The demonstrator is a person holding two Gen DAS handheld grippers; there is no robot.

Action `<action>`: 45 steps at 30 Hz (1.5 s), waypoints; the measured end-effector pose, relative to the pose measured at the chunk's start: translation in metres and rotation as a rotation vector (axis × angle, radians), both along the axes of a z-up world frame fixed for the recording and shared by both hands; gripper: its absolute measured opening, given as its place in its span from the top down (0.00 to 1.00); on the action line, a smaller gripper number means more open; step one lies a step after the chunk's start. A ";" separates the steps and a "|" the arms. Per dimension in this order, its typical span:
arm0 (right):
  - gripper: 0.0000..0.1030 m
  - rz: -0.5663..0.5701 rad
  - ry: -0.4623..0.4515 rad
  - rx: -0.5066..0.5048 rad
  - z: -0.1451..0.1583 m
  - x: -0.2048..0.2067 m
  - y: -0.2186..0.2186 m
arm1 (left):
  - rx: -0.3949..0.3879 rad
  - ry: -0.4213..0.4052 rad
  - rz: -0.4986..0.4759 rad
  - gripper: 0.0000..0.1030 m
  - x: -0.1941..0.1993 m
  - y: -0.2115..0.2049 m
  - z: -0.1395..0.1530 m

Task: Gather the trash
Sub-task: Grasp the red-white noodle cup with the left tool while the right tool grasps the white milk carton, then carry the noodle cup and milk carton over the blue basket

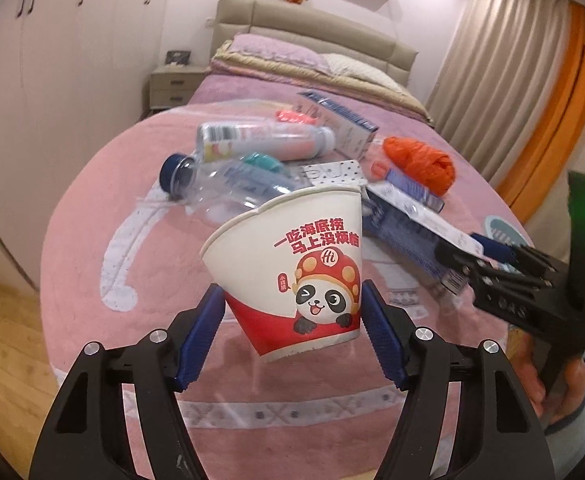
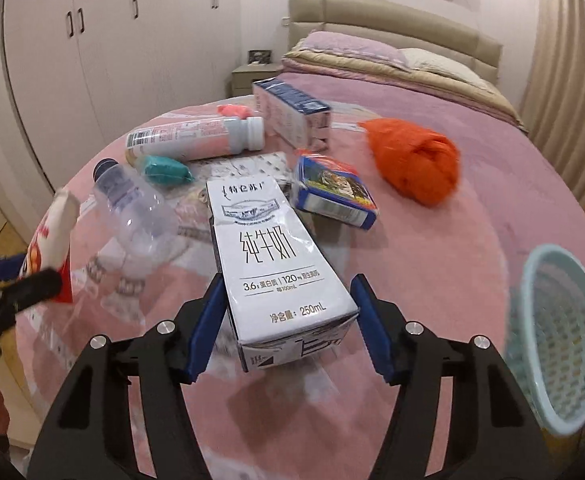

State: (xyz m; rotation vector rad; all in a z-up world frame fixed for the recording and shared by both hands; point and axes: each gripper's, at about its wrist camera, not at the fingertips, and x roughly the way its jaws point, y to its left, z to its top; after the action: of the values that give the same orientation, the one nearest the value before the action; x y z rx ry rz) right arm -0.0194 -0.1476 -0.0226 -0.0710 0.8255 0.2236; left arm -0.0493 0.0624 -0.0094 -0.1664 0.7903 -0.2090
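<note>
Left tool (image 1: 292,320) clamps the paper cup (image 1: 292,276) low above the bed (image 1: 92,208), right tool (image 2: 288,320) grips the milk carton (image 2: 276,264) base — both likely light, crushable — hold gently near stiffer bottoms.

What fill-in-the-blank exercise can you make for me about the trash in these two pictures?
1. The paper cup between the fingers of the left gripper shows a cartoon ____.
2. The white milk carton sits between the fingers of the ____ gripper.
3. The crumpled plastic bag is ____ in colour.
4. The clear bottle lying on its side has a dark ____ cap.

Missing words: panda; right; orange; blue.
</note>
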 end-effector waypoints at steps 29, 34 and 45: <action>0.44 0.076 0.126 -0.007 -0.018 -0.005 0.019 | 0.057 -0.071 -0.061 0.35 -0.004 -0.029 0.011; 0.49 0.031 0.101 0.017 -0.008 -0.005 0.007 | 0.066 -0.089 -0.083 0.35 0.005 -0.041 0.020; 0.51 -0.160 -0.033 0.085 0.036 -0.012 -0.076 | 0.086 -0.151 -0.225 0.35 0.036 -0.116 0.041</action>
State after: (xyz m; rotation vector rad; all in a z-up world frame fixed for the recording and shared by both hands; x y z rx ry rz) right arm -0.0317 -0.2234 0.0134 0.0713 0.7834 0.1064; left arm -0.0137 -0.0537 0.0314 0.0199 0.6653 -0.3949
